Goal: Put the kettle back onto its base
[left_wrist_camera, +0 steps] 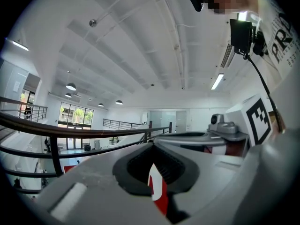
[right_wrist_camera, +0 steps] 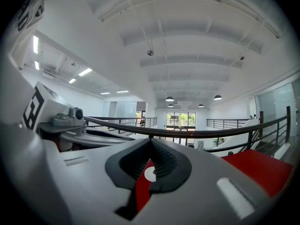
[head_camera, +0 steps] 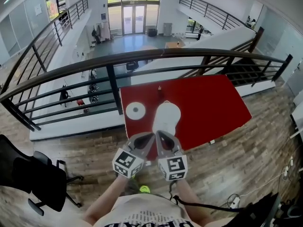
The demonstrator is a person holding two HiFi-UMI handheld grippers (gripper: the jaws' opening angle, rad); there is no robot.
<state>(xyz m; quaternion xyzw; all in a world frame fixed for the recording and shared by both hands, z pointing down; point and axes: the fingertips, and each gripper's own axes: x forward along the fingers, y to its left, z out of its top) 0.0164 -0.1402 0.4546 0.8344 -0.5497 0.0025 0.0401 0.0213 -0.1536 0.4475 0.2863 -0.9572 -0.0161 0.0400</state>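
A white kettle [head_camera: 166, 116] stands on the red table [head_camera: 213, 103] near its front edge. Its round white base [head_camera: 135, 110] lies to the kettle's left, a gap between them. My left gripper [head_camera: 150, 137] and right gripper [head_camera: 160, 135] hover side by side just in front of the kettle, both pointing level at it with jaws shut and nothing held. In the left gripper view the left gripper [left_wrist_camera: 151, 143] has its tips together, with the right gripper [left_wrist_camera: 225, 130] beside it. The right gripper view shows the right gripper [right_wrist_camera: 151, 139] closed likewise.
A black metal railing [head_camera: 142, 58] runs behind the table, with an open drop to the floor below. A black office chair [head_camera: 33, 174] stands at lower left. Cables and a power strip [head_camera: 234, 201] lie on the wood floor at lower right.
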